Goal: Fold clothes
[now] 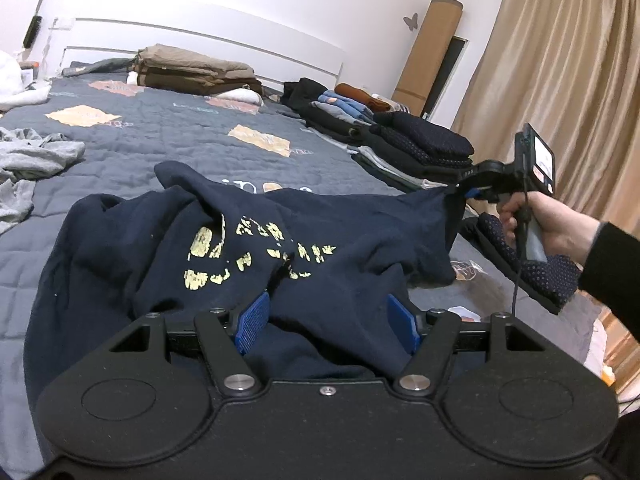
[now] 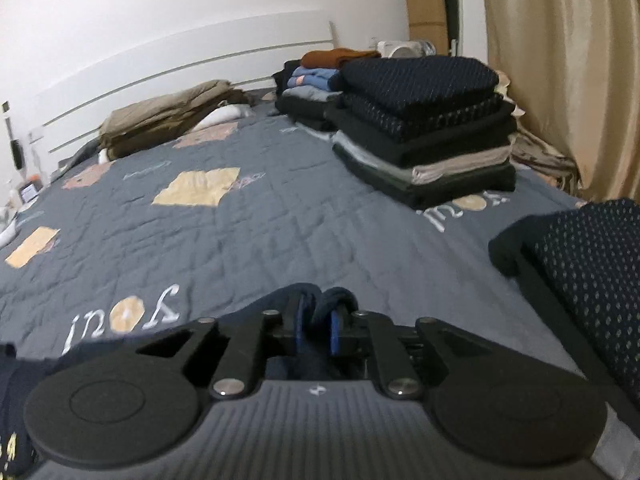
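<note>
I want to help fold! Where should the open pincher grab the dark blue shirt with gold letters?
Probably the bunched edge of the navy shirt lying between the open left gripper pads, approached straight ahead from the near side. The right gripper already pinches the far corner, so matching it would stretch the cloth flat.

The navy sweatshirt (image 1: 248,248) hides its own hem behind the left gripper's body (image 1: 326,320) — its cracked yellow print (image 1: 256,254) unreadable, folds breaking the letters.
</note>
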Available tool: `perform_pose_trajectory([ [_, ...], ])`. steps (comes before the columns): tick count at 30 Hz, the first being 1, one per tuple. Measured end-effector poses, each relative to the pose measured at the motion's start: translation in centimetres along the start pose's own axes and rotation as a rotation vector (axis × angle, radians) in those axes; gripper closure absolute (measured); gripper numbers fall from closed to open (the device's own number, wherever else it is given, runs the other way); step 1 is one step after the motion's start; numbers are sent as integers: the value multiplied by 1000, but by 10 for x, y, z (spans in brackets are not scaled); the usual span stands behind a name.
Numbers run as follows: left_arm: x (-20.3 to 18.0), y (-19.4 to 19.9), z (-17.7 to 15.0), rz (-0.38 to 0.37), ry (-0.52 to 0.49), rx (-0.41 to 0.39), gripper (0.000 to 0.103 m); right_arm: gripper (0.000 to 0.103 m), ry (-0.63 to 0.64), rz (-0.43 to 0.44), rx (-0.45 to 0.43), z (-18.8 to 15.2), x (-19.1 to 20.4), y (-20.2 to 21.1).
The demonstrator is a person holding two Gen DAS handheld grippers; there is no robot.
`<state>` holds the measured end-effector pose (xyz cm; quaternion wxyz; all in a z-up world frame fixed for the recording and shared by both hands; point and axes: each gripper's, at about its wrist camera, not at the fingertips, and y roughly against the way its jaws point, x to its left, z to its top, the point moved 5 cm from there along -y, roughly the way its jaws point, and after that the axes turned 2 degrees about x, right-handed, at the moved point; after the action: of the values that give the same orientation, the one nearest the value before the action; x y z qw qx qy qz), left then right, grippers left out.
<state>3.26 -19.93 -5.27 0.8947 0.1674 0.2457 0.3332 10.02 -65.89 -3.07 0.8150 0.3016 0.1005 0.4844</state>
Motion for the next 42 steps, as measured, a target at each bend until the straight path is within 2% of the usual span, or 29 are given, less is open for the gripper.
perform_pose_trajectory([
  [4, -7, 1, 0, -18, -11, 2, 39, 61, 19, 47, 13, -24, 2, 32],
  [15, -25, 6, -2, -70, -36, 0, 39, 53, 69, 285, 121, -113, 27, 143],
  [21, -41, 8, -5, -110, -63, 5, 39, 49, 98, 301, 200, -171, 28, 184],
  [26, -55, 9, -11, -132, -96, 11, 39, 49, 25, 299, 269, -215, 16, 196],
  [29, -59, 11, -14, -138, -103, 10, 39, 48, -7, 279, 270, -231, 13, 200],
  [32, -63, 15, -16, -135, -103, 7, 39, 48, -6, 275, 270, -242, 14, 203],
  [36, -68, 23, -19, -135, -92, -4, 38, 48, -57, 325, 297, -253, 14, 202],
  [42, -75, 34, -33, -124, -80, 6, 38, 48, -35, 310, 342, -268, 15, 198],
])
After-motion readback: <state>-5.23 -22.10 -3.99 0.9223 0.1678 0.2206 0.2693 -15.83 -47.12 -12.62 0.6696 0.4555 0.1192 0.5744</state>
